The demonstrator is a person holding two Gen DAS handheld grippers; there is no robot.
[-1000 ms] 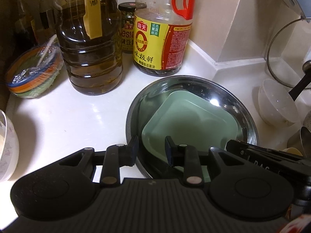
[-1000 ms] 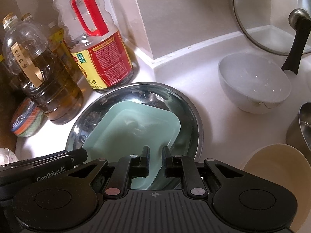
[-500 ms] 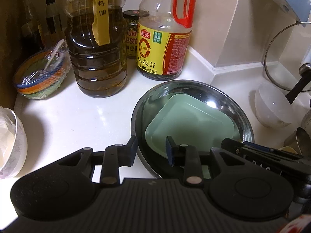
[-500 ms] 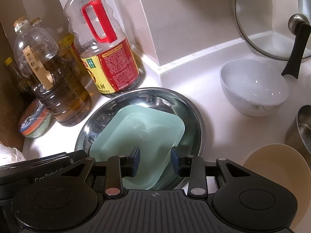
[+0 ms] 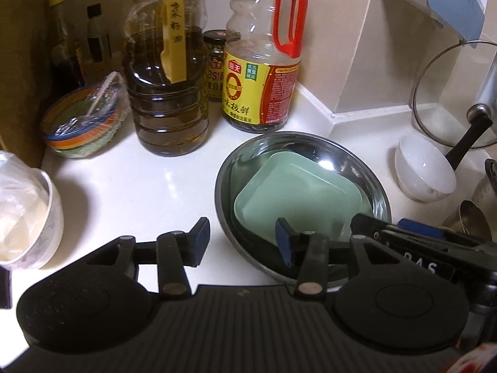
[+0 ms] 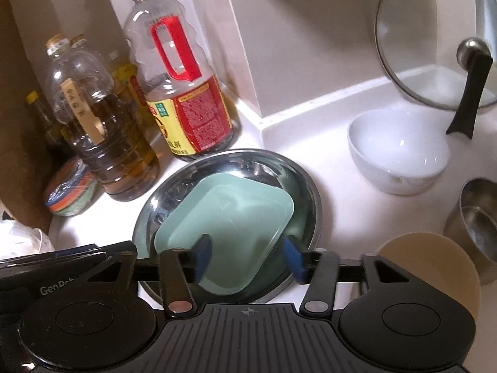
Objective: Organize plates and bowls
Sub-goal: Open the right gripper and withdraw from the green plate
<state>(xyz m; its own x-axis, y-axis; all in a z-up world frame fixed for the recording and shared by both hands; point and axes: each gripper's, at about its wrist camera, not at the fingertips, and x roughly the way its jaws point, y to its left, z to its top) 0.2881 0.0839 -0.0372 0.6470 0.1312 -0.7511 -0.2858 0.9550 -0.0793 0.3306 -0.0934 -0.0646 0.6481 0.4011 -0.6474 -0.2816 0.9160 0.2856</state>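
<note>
Left gripper (image 5: 242,236) jaws spread, empty, straddling the steel basin's (image 5: 357,155) near rim; green plate (image 5: 298,199) lies nested inside, stacked. Right gripper (image 6: 248,256) likewise spread and empty, bracketing the plate's near corner, probably positioned for a grasp; white bowl (image 6: 397,152) sits apart.

"GenRob" is seen printed on the left gripper (image 6: 77,283), while "味极鲜" is shown on the red-handled bottle (image 5: 264,93) label.
</note>
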